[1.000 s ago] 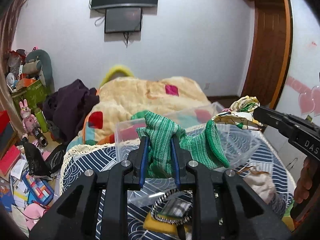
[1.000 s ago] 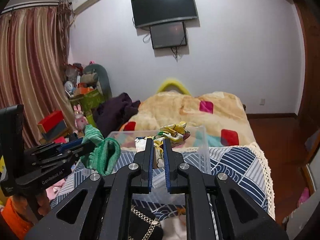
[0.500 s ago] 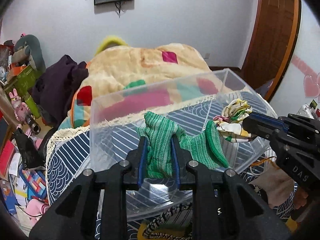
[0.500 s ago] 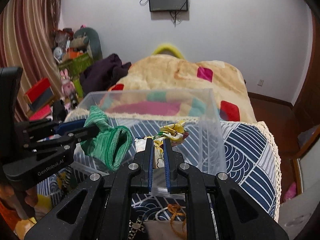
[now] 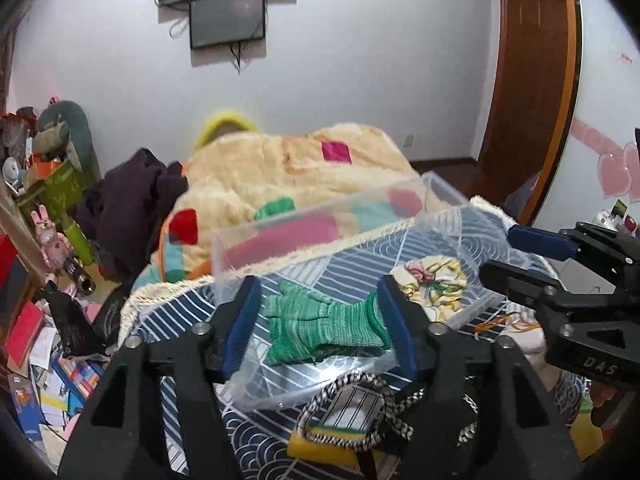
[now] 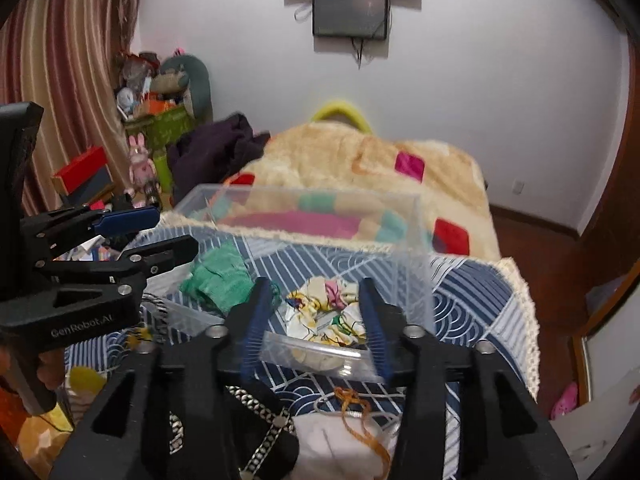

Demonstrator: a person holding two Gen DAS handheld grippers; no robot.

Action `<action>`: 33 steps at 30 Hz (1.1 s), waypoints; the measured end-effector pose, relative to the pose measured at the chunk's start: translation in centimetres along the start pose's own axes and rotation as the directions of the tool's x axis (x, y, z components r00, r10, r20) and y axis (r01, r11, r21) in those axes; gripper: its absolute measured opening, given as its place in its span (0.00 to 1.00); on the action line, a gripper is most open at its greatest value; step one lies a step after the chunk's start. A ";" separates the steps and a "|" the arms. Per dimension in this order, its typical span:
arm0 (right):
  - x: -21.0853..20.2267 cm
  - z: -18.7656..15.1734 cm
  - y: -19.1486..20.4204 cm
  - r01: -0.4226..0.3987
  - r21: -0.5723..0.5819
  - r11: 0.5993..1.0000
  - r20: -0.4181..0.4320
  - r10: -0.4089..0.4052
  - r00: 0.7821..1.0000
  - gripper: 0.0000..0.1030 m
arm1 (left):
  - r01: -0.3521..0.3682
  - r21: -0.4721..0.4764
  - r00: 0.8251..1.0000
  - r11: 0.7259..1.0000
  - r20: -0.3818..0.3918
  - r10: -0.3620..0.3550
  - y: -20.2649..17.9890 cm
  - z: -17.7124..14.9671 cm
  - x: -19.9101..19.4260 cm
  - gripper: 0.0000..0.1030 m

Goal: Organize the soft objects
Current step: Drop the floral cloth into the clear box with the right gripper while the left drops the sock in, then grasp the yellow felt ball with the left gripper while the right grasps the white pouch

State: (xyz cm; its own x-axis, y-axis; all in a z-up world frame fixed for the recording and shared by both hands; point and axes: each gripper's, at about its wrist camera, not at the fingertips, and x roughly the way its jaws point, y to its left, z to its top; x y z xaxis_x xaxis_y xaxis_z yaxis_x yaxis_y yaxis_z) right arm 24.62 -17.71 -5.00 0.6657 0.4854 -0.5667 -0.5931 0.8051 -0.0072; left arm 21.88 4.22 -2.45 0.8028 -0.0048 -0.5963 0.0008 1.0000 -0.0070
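Note:
A clear plastic bin point(image 5: 320, 220) stands on the blue patterned cloth. A green knit glove point(image 5: 324, 326) lies inside it at the left; it also shows in the right wrist view point(image 6: 218, 278). A yellow floral cloth point(image 5: 434, 280) lies inside at the right, also in the right wrist view point(image 6: 328, 312). My left gripper point(image 5: 318, 324) is open and empty just above the glove. My right gripper point(image 6: 314, 326) is open and empty above the floral cloth. Each gripper shows from the side in the other's view point(image 5: 536, 240) point(image 6: 132, 216).
A black-and-white braided strap on a yellow item point(image 5: 344, 424) lies in front of the bin. A chain strap point(image 6: 260, 448) and a white pouch with orange cord point(image 6: 344, 440) lie near me. Behind is a bed with a beige blanket point(image 5: 304, 164). Clutter covers the floor at left point(image 5: 48, 320).
Both grippers opened and let go: the green glove and the floral cloth dropped into the bin. Both grippers pulled back and tilted up a little.

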 end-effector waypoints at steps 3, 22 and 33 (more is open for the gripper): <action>-2.3 -0.1 0.1 0.001 0.004 1.000 0.061 -0.001 0.998 0.60 | -0.006 -0.014 0.999 1.000 0.054 0.007 0.5 -0.1 -2.5 0.71; -4.5 -7.3 -1.9 0.010 0.099 0.995 0.014 -0.012 1.000 0.72 | -0.015 -0.098 1.000 0.995 0.025 0.018 3.3 -10.1 -8.2 0.86; -2.7 -10.5 -2.7 0.007 0.132 0.991 -0.073 0.002 0.997 0.65 | -0.019 -0.175 0.991 0.984 -0.132 -0.004 3.9 -16.5 -4.7 0.80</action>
State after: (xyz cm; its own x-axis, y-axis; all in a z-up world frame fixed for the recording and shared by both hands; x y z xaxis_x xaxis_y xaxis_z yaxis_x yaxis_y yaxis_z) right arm 19.69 -24.72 -12.11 0.6297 0.4612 -0.6251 -0.5232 0.8466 0.0976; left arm 8.29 8.10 -12.90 0.7172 -0.0097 -0.6968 -0.1190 0.9835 -0.1362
